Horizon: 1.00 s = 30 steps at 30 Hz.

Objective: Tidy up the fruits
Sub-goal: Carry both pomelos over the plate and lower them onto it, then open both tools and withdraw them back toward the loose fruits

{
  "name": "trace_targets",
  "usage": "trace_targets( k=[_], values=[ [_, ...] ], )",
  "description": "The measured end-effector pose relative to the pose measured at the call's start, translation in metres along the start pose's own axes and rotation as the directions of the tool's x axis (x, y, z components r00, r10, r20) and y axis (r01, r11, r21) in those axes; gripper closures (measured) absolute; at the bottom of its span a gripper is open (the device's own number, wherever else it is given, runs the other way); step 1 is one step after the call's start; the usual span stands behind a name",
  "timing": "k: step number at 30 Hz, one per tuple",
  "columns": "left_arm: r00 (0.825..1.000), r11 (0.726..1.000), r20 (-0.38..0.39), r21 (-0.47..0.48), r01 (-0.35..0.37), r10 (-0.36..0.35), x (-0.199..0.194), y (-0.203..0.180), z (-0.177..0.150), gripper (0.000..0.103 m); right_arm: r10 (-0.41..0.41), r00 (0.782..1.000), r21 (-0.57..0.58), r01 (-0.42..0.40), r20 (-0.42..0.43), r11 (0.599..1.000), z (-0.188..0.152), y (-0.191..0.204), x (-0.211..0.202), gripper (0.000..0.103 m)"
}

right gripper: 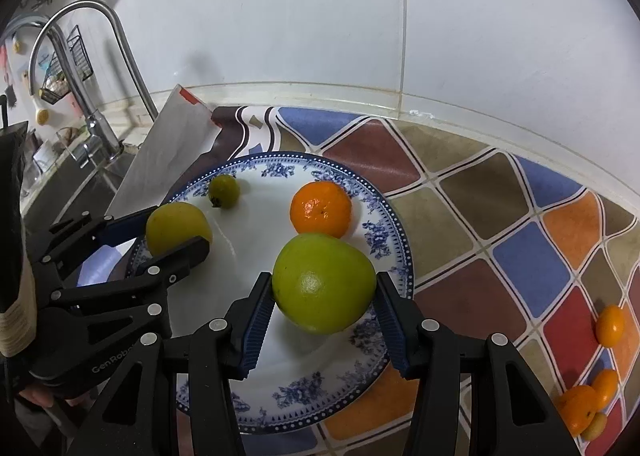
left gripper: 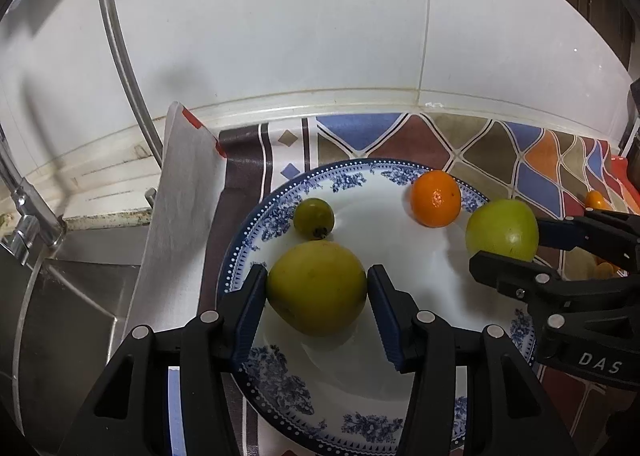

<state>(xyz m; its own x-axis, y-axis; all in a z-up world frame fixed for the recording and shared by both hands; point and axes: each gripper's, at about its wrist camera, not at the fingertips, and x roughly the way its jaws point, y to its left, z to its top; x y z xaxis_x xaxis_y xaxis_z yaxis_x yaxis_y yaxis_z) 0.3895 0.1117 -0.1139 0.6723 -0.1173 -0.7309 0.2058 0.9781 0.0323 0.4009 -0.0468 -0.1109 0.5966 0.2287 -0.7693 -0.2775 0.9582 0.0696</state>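
A blue-and-white plate [left gripper: 280, 211] [right gripper: 384, 240] holds a small dark green fruit [left gripper: 313, 218] [right gripper: 224, 191] and an orange mandarin [left gripper: 436, 197] [right gripper: 321, 209]. My left gripper [left gripper: 317, 288] [right gripper: 176, 232] is shut on a yellow-green fruit [left gripper: 316, 288] [right gripper: 178, 227] over the plate's left side. My right gripper [right gripper: 324, 288] [left gripper: 508, 244] is shut on a green fruit [right gripper: 323, 282] [left gripper: 502, 230] over the plate's right side. I cannot tell whether either held fruit rests on the plate.
Several small orange fruits [right gripper: 610, 326] [right gripper: 580, 406] lie on the patterned counter to the right. A white cloth [left gripper: 176, 223] lies left of the plate. A sink [left gripper: 60, 316] with a tap [right gripper: 86, 103] is at far left. A white tiled wall [left gripper: 320, 15] stands behind.
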Motion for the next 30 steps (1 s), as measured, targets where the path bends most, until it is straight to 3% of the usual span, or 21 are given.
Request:
trace_targets(
  k=[12, 19, 30],
  values=[
    [0.995, 0.999, 0.089, -0.042, -0.032, 0.035, -0.052, 0.005, 0.003, 0.037, -0.005, 0.999, -0.009, 0.006, 0.053, 1.000, 0.000, 0.007, -0.023, 0.046],
    [0.988, 0.998, 0.149, -0.062, -0.028, 0.037, -0.095, -0.004, -0.001, 0.028, -0.005, 0.993, -0.020, 0.007, 0.120, 1.000, -0.010, 0.013, -0.067, 0.045],
    [0.972, 0.998, 0.232, -0.052, -0.020, 0.031, -0.158, -0.034, -0.016, 0.016, -0.068, 0.970, 0.008, 0.068, 0.233, 0.998, -0.037, 0.004, -0.141, 0.030]
  ],
)
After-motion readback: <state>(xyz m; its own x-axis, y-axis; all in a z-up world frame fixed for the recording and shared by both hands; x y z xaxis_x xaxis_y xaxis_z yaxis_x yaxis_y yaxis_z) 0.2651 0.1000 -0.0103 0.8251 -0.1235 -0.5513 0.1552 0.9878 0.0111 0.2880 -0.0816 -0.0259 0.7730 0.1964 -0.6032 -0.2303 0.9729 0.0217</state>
